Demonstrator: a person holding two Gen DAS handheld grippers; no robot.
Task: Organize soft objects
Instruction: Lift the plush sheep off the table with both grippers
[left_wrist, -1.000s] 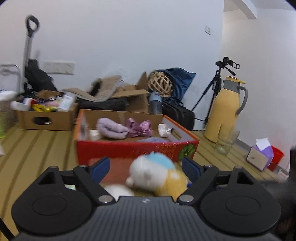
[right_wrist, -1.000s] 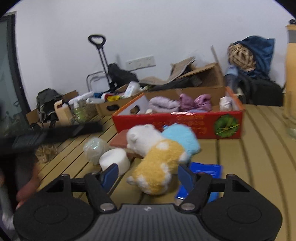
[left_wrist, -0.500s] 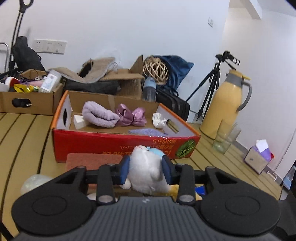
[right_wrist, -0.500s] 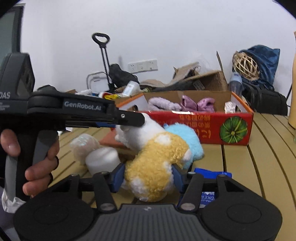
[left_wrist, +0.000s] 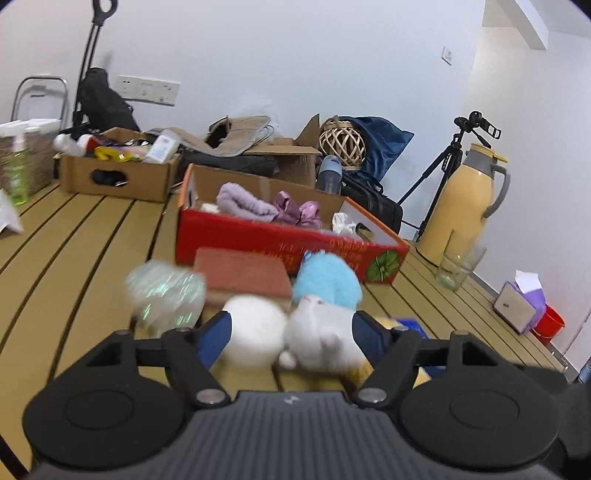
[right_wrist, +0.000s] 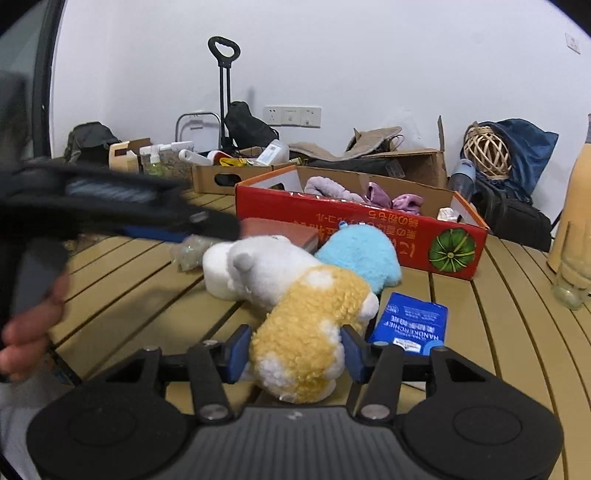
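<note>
Nearest in the right wrist view, right gripper (right_wrist: 293, 349) clamped on the yellow rear end of the plush toy (right_wrist: 303, 302), both blue pads pressed into the fleece, the toy lying on the slatted table (right_wrist: 509, 332) with its white head pointing away. Just right of it, flat on the slats, a blue tissue pack (right_wrist: 410, 321). In the left wrist view, left gripper (left_wrist: 291, 328) with jaws just opened wider again, standing apart around the toy's white head (left_wrist: 325, 332) and a white roll (left_wrist: 253, 332) side by side between them; whether the pads touch either, impossible to tell through the blur. The same gripper a dark blurred bar in the right wrist view, gripped by a hand (right_wrist: 29, 317) at the left edge. Beyond the head, touching the toy, a light blue fluffy ball (left_wrist: 327, 280); left of that a crinkly clear bundle (left_wrist: 166, 291) and a flat reddish-brown pad (left_wrist: 243, 273), lying against the front wall of the red cardboard box (left_wrist: 280, 240). Inside the box, a lilac towel (left_wrist: 243, 203) and a pink satin piece (left_wrist: 295, 212). Further right on the table, a glass (left_wrist: 456, 264) and a yellow thermos jug (left_wrist: 465, 203). At the back wall, a brown box of bottles (left_wrist: 118, 177), a wicker ball (left_wrist: 341, 142) and a tripod (left_wrist: 443, 170).
</note>
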